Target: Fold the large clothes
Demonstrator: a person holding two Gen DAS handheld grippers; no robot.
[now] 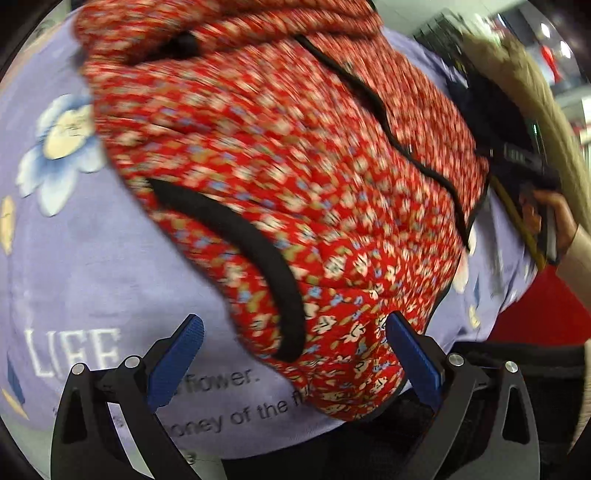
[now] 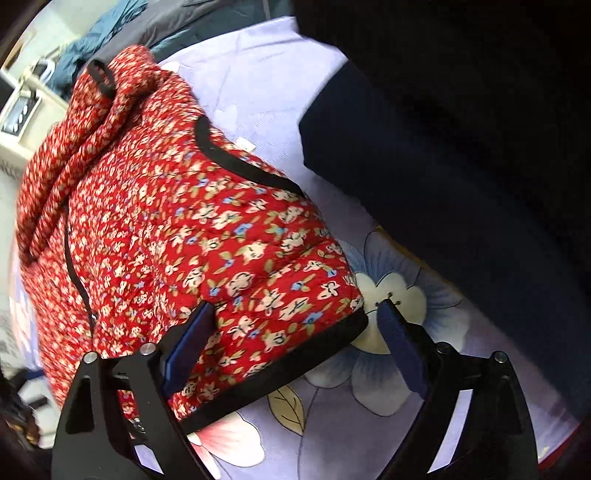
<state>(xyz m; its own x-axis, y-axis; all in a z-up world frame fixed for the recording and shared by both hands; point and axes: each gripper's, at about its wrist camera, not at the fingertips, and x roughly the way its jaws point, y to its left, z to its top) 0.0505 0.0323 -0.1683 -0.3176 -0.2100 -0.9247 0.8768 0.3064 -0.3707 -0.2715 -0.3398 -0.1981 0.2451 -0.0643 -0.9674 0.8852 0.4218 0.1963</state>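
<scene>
A red quilted floral garment (image 1: pixel 280 177) with black trim lies bunched on a lilac flower-print sheet (image 1: pixel 81 266). My left gripper (image 1: pixel 295 328) is open, its blue pads on either side of the garment's near corner with its black-edged pocket opening. In the right wrist view the same garment (image 2: pixel 177 240) lies on the sheet (image 2: pixel 266 85). My right gripper (image 2: pixel 295 314) is open around the garment's black-trimmed hem corner. The other hand-held gripper (image 1: pixel 532 173) shows at the far right of the left wrist view.
A dark navy cloth (image 2: pixel 424 177) lies on the sheet to the right of the garment. Blue and grey clothes (image 2: pixel 122 22) are piled at the back. A white appliance (image 2: pixel 18 107) stands at the far left. The sheet has printed text (image 1: pixel 236 402).
</scene>
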